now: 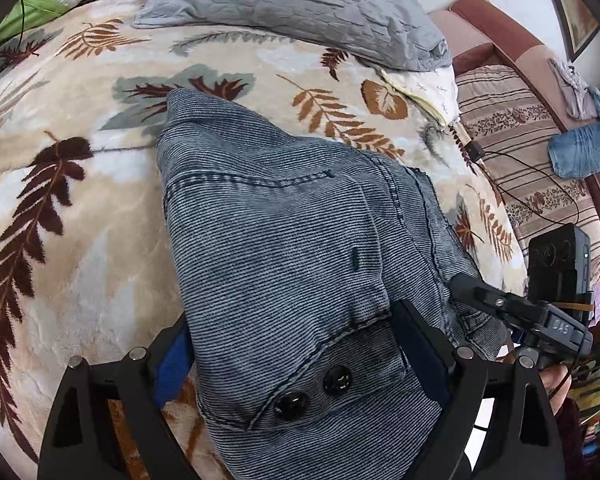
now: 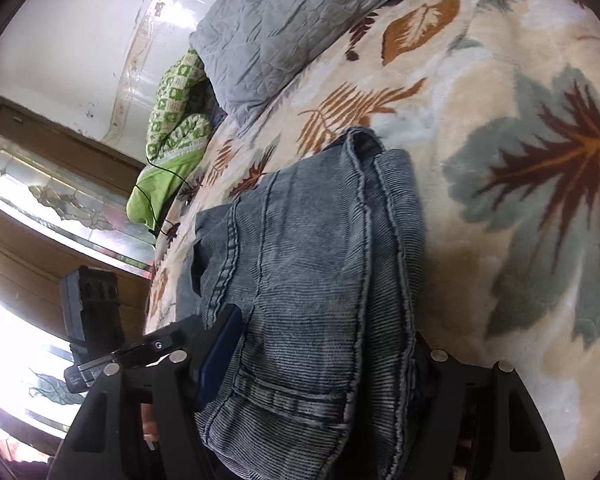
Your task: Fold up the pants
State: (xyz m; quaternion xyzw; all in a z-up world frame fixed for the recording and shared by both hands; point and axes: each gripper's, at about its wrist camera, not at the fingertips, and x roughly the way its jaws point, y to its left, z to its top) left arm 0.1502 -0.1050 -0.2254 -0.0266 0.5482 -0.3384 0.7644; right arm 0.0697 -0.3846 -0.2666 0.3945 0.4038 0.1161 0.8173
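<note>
Left wrist view shows the left gripper (image 1: 296,364) with fingers clamped on the waistband of the folded pants (image 1: 284,224), the right gripper (image 2: 320,364) likewise gripping the bundle, which lies on the bed (image 1: 80,216) short of the grey pillow (image 1: 300,4); apparently the final fold, calling for lowering and release.

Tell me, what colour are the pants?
Faded blue-grey, finely ribbed pants; the left wrist view shows them best.

Readable text: almost none

Only faint, unclear pale letters stand on the black plastic body of the right gripper (image 1: 562,326).
</note>
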